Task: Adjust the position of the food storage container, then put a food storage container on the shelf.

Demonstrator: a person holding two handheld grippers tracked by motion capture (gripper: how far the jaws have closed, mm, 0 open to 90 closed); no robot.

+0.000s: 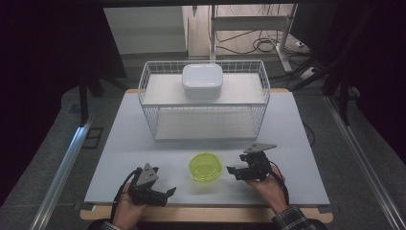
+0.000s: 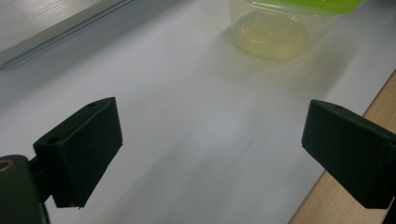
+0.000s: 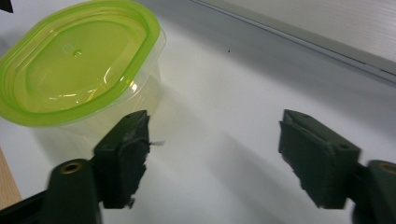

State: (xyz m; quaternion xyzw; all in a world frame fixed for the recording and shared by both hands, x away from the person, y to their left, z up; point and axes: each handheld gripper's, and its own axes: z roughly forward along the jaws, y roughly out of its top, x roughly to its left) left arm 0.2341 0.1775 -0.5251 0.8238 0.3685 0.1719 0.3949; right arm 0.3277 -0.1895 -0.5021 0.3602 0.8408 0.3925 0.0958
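Containers: one green-lidded tub [image 1: 207, 166], one white box [image 1: 202, 81] | left gripper [image 1: 165, 193], right gripper [image 1: 233, 171]: both agape, empty

A small clear plastic container with a lime-green lid [image 1: 206, 166] stands upright on the white surface [image 1: 119, 158], lid pressed on and lying flat. It sits between the two tools: just beside the right hand-held gripper [image 1: 238, 171], outside its parted jaws, and a little farther ahead of the left hand-held gripper [image 1: 168, 192]. It is rounded, translucent and looks empty.
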